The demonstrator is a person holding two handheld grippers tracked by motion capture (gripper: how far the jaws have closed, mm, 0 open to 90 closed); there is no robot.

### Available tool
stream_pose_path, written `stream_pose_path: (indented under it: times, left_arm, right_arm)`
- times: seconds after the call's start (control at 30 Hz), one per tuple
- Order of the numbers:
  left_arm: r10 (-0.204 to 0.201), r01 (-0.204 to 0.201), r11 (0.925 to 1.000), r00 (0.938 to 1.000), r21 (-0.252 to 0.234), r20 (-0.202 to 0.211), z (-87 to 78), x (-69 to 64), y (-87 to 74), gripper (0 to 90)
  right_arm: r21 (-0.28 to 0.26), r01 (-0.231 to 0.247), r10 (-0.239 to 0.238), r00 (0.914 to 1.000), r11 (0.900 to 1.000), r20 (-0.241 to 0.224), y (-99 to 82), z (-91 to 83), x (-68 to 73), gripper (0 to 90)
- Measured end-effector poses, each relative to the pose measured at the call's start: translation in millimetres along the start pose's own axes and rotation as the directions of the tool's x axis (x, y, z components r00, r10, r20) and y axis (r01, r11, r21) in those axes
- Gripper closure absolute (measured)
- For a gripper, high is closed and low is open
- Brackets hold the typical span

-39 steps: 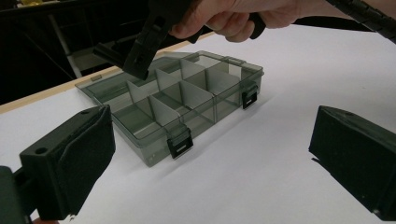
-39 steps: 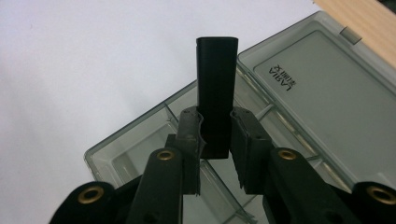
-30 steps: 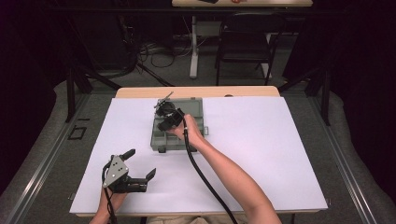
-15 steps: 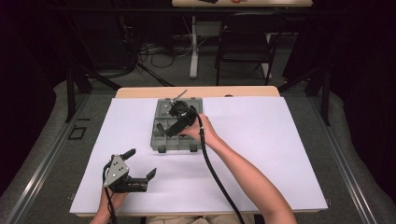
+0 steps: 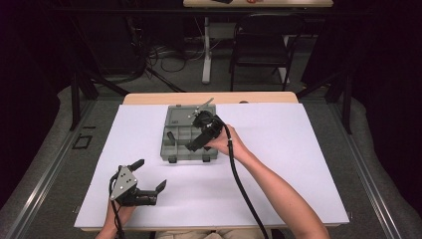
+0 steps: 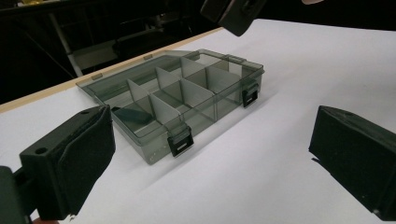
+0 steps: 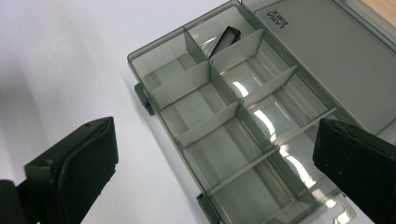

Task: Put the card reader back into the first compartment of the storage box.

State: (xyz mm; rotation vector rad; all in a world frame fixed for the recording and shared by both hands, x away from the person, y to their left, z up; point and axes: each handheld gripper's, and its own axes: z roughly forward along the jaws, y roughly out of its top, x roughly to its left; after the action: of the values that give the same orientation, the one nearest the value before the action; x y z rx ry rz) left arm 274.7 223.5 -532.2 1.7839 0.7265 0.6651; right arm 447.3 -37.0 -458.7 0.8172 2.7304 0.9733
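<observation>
Organizer box [image 5: 185, 133] — one, holding one black piece [image 7: 224, 38] — beneath open right tongs [image 5: 195, 133].

Bright overhead light falls evenly on the white bench [image 5: 278, 164], while the room beyond it sinks into darkness. Shadows under the arms stay soft and short. Glare streaks gleam on the clear box's [image 7: 243, 140] compartment floors in the right gripper view. Nearby tool pads look slightly soft-edged; the high view is somewhat grainy.
</observation>
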Motion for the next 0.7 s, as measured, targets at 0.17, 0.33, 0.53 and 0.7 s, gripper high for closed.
stream_pose_path:
  times: [0.17, 0.33, 0.53, 0.7]
  left_arm:
    - [-0.003, 0.003, 1.0000, 1.0000, 0.002, -0.001, -0.1, 0.5, -0.3, 0.3]
    - [0.000, 0.000, 1.0000, 1.0000, 0.001, 0.000, 0.0, 0.2, 0.0, 0.3]
    - [0.000, 0.000, 1.0000, 1.0000, 0.000, 0.000, 0.1, -0.1, 0.0, 0.3]
    - [-0.001, 0.001, 1.0000, 1.0000, -0.001, -0.002, -0.4, 0.1, 0.0, 0.3]
  right_arm:
    - [-0.006, -0.005, 0.005, 1.0000, 1.0000, -0.008, -9.9, -11.0, -1.9, 0.0]
    - [-0.005, -0.003, 0.003, 1.0000, 1.0000, -0.005, -22.0, -20.8, -4.7, 0.0]
    - [-0.009, -0.015, 0.015, 0.9999, 0.9998, -0.004, -36.9, -30.8, -9.3, 0.0]
    - [-0.010, -0.019, 0.019, 0.9998, 0.9998, 0.002, -47.5, -37.6, -11.7, 0.0]
